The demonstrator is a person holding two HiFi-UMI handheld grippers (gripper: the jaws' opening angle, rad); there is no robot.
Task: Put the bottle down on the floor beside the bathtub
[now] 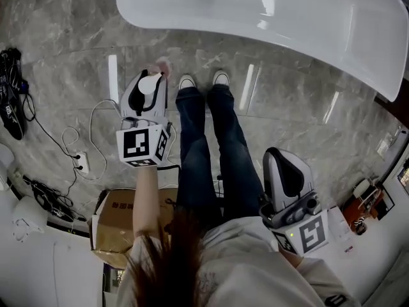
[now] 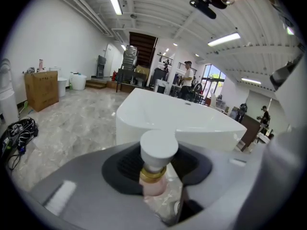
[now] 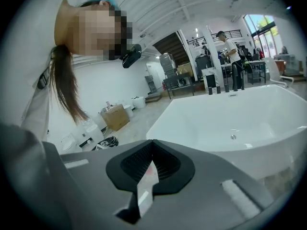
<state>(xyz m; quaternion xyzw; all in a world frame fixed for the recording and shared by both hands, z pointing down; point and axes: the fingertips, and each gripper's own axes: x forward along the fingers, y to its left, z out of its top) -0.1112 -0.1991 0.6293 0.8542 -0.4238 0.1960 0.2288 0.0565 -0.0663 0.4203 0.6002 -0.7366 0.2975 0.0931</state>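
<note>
At the left, the left gripper [image 1: 150, 80] is clamped on a pink bottle [image 2: 154, 159] with a white cap and gold collar. It is held over the grey stone floor [image 1: 70, 56], just left of the person's shoes [image 1: 186, 82], on the near side of the white bathtub [image 1: 300, 18]. At the right, nearer, the right gripper [image 3: 151, 147] has its fingers together - nothing between them.

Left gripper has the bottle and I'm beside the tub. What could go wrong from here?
1. The left gripper holds the bottle close to the person's shoe. Set down there, it could get kicked over.
2. The bottle's base is hidden below the jaws, so it may land tilted and topple on the glossy floor.
3. Drifting left brings it toward the power strip.
</note>
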